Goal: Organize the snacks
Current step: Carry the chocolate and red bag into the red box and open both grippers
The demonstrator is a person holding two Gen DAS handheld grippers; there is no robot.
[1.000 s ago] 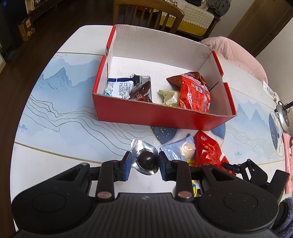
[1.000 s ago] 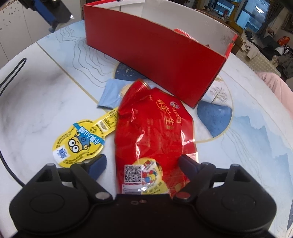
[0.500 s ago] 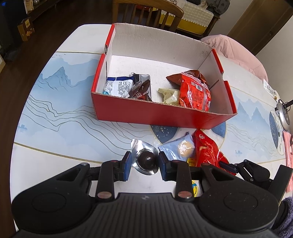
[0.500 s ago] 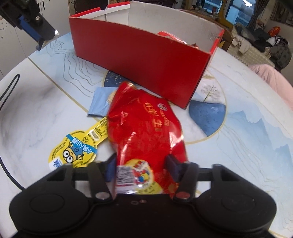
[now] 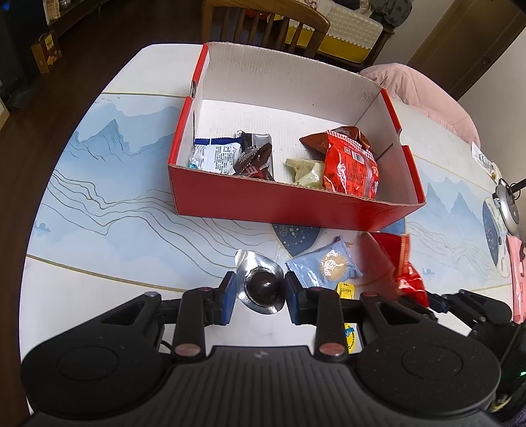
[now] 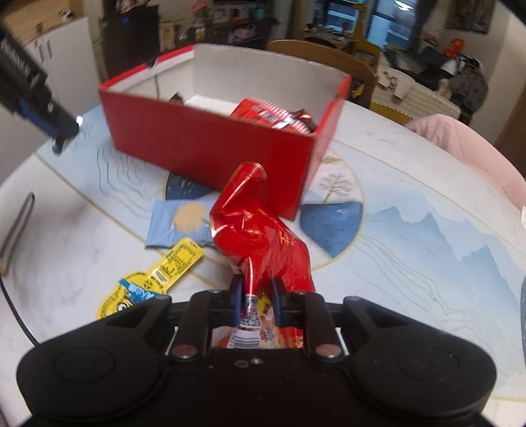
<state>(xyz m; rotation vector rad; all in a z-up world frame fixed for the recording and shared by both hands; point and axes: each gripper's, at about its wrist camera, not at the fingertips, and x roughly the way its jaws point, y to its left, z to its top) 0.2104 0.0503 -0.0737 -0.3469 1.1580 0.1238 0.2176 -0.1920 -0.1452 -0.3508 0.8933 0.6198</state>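
A red cardboard box with a white inside stands on the table and holds several snack packs; it also shows in the right wrist view. My left gripper is shut on a silver foil chocolate cup, near the table's front edge. My right gripper is shut on a crumpled red snack bag and holds it lifted off the table in front of the box; the bag shows blurred in the left wrist view.
A light blue packet and a yellow minion-print packet lie on the table before the box. A wooden chair stands behind the table. A pink cushion lies at the right.
My right gripper closed on the red snack bag and lifted it, crumpling it. The left gripper kept still with the foil cup.
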